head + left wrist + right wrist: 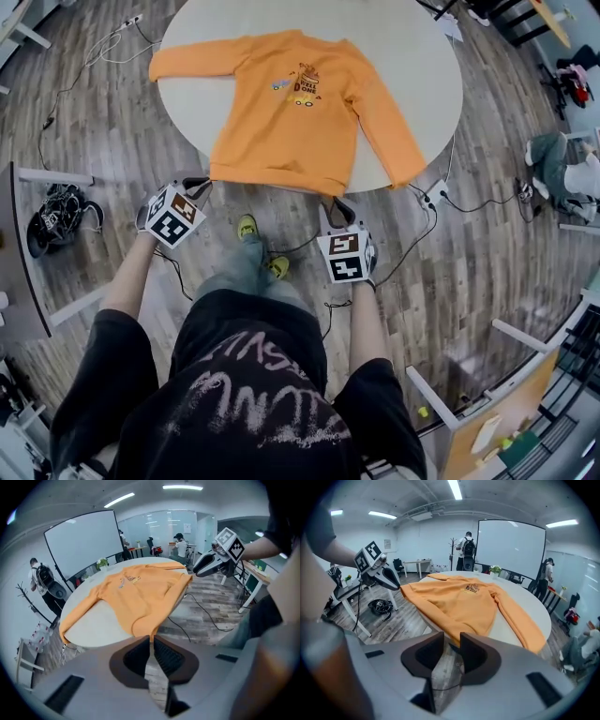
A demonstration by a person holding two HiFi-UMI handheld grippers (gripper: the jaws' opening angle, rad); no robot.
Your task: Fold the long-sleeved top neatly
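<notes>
An orange long-sleeved top (291,112) lies flat, front up, on a round white table (412,56), with both sleeves spread and its hem hanging over the near edge. My left gripper (197,183) hovers just off the table by the hem's left corner. Its jaws stand only a slit apart with nothing between them (151,639). My right gripper (336,208) hangs below the hem's right corner, open and empty (451,637). Neither touches the top (136,597), which fills the middle of the right gripper view (459,602). Each gripper shows in the other's view.
Cables and a power strip (436,195) lie on the wooden floor by the table's near right. A dark bundle (61,211) sits on the floor at the left. The person's yellow shoes (247,227) stand under the table edge. A whiteboard (82,541) and people stand beyond.
</notes>
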